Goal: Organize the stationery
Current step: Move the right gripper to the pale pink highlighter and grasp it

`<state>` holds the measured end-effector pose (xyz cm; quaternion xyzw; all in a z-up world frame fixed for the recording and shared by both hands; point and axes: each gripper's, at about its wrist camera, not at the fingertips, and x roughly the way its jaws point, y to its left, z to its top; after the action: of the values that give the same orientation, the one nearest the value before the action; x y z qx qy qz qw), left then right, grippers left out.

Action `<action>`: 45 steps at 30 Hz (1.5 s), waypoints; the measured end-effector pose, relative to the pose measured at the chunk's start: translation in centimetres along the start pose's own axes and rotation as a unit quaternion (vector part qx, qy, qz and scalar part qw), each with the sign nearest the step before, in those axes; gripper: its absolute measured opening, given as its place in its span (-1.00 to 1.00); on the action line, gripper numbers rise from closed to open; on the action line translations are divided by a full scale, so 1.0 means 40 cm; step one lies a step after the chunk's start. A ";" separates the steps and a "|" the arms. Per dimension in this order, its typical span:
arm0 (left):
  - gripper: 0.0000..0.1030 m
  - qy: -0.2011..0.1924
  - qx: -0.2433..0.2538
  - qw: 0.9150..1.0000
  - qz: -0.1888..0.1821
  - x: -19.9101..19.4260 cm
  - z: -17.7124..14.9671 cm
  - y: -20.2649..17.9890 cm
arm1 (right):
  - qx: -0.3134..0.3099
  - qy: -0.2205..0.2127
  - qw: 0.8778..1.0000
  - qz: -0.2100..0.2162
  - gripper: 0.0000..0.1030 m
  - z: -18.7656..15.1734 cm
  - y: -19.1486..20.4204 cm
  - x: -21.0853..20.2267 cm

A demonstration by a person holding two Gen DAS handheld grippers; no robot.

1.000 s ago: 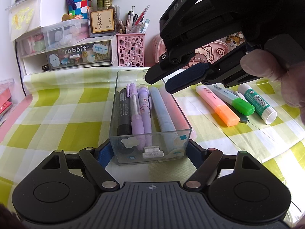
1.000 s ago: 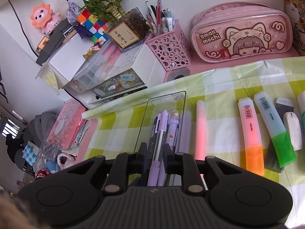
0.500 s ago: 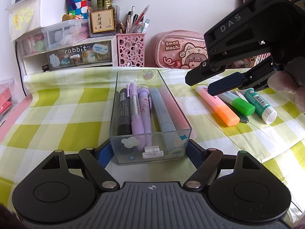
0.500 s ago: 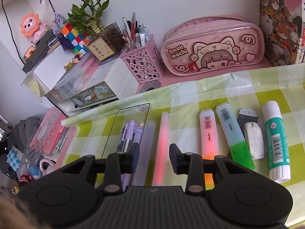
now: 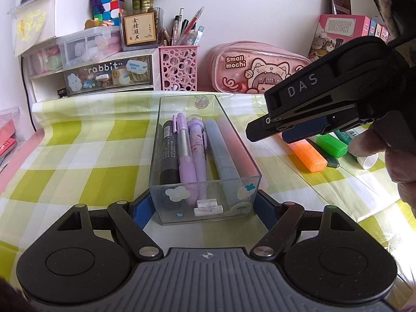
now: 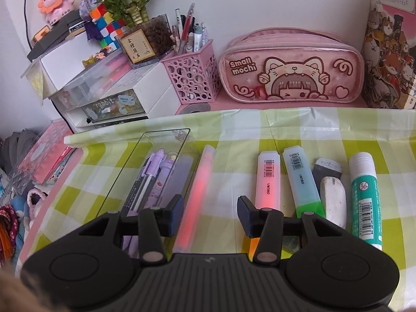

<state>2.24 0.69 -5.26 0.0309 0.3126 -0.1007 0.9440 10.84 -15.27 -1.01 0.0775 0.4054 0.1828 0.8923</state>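
Observation:
A clear plastic box [image 5: 205, 202] holds a black marker, two purple pens [image 5: 187, 156] and a grey-blue pen. My left gripper [image 5: 202, 209] has a finger on each side of the box's near end and grips it. My right gripper [image 6: 210, 214] is open and empty above the cloth, between the box [image 6: 145, 156] and a row of items. A pink pen [image 6: 200, 192] lies under it beside the box. To the right lie an orange highlighter [image 6: 267, 179], a green highlighter [image 6: 301, 179], an eraser [image 6: 334, 200] and a glue stick [image 6: 364, 195].
A green checked cloth [image 5: 78, 156] covers the desk. At the back stand a pink pencil case [image 6: 291, 72], a pink pen holder [image 6: 191, 78], white drawers [image 5: 85, 78] and a book box [image 6: 390, 52]. Pink boxes sit at the left edge.
My right gripper has opened wide and moved right, away from the box toward the highlighters. The pink pen now lies on the cloth beside the box. My left gripper has not moved.

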 end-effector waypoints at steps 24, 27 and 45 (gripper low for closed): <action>0.53 0.000 0.000 1.000 0.000 0.000 0.000 0.000 | -0.164 0.017 0.986 -0.021 0.03 -0.014 0.000 0.033; 0.53 0.000 0.000 1.000 0.000 0.000 0.000 0.000 | -0.166 0.011 0.986 -0.017 0.02 -0.007 0.008 0.030; 0.53 0.000 0.000 1.000 0.000 0.000 0.000 -0.001 | -0.162 0.010 0.987 -0.006 -0.34 0.011 0.038 0.091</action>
<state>2.24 0.67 -5.26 0.0308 0.3126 -0.1004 0.9441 12.97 -12.44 -2.82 -0.0720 0.3794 0.2412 0.8903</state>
